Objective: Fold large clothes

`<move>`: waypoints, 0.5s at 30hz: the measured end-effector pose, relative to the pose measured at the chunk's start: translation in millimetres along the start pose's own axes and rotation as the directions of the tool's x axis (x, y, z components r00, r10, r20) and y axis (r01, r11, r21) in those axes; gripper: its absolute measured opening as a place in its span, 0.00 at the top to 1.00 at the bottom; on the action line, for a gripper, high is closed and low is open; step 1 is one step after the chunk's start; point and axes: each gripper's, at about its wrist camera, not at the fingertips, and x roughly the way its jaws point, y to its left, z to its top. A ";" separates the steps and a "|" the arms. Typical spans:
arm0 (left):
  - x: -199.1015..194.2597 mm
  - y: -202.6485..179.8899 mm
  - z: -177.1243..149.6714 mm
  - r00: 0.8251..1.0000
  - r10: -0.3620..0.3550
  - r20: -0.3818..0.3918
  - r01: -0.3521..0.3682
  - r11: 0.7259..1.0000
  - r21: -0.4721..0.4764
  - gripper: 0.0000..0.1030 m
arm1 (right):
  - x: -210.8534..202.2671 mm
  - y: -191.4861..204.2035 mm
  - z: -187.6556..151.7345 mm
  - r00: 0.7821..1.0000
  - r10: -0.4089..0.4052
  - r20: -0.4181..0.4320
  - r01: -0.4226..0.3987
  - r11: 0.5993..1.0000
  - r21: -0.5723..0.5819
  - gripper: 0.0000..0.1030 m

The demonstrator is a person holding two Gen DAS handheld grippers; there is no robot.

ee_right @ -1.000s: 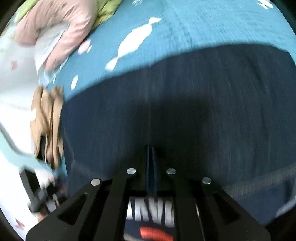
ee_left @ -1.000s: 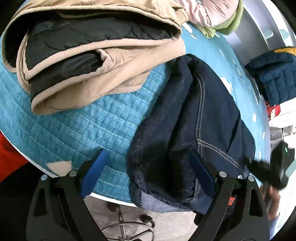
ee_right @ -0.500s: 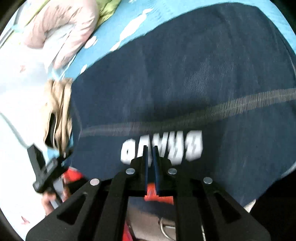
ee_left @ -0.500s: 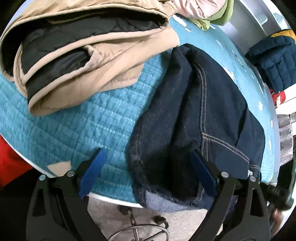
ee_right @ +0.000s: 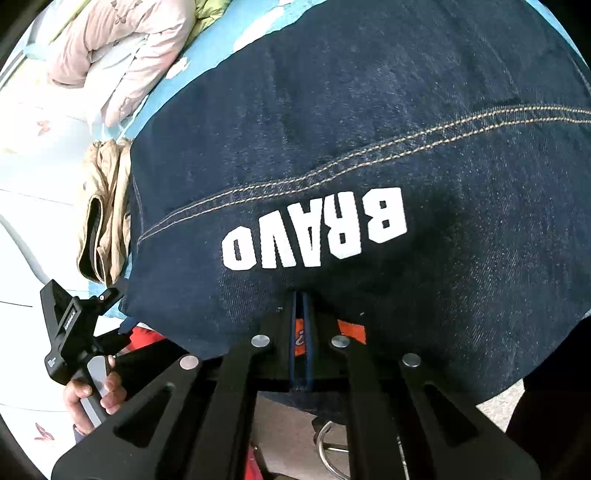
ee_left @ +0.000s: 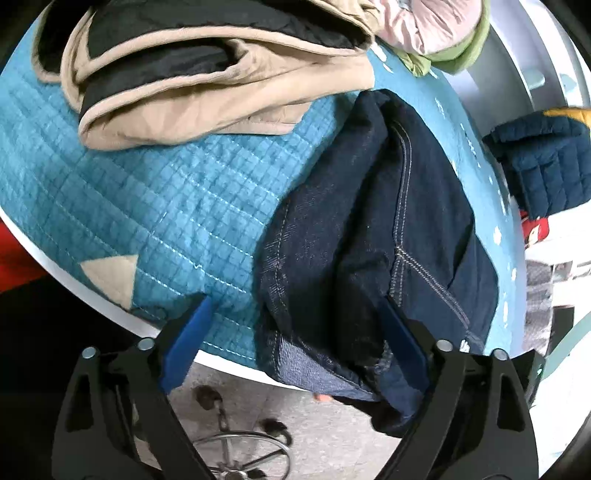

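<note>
A dark denim garment (ee_left: 369, 240) with tan stitching lies folded on the teal quilted table cover (ee_left: 147, 192), its edge hanging over the table's near rim. My left gripper (ee_left: 295, 339) is open; its right blue pad sits against the denim's hanging edge. In the right wrist view the same denim (ee_right: 369, 129) carries white "BRAVO" lettering. My right gripper (ee_right: 301, 306) is shut on the denim's near edge. The left gripper (ee_right: 74, 332) shows there, held in a hand.
A folded beige jacket with black lining (ee_left: 203, 74) lies at the back left. Pink and green padded clothes (ee_left: 436, 26) lie behind it. A navy quilted coat (ee_left: 546, 158) is off to the right. A chair base (ee_left: 240, 443) stands on the floor below.
My right gripper has pulled back with the denim edge, bringing the BRAVO lettering into full view. My left gripper has drawn back slightly and stays open.
</note>
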 end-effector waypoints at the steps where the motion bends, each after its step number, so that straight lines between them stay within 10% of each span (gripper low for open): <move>1: -0.9 2.1 -0.6 1.000 -0.018 -0.002 0.017 1.000 -0.012 0.19 | -0.2 0.0 -0.1 1.000 0.003 -0.001 -0.003 1.000 0.002 0.95; 11: 2.1 15.2 -12.5 0.978 -0.208 -0.033 0.203 0.971 -0.125 0.26 | -5.6 5.6 -4.2 1.000 0.024 -0.003 -0.024 1.000 -0.014 0.78; 15: -3.2 13.7 -12.2 0.966 -0.258 -0.023 0.254 0.960 -0.118 0.73 | -13.7 20.4 -9.3 0.999 0.012 0.038 -0.009 0.997 -0.081 0.78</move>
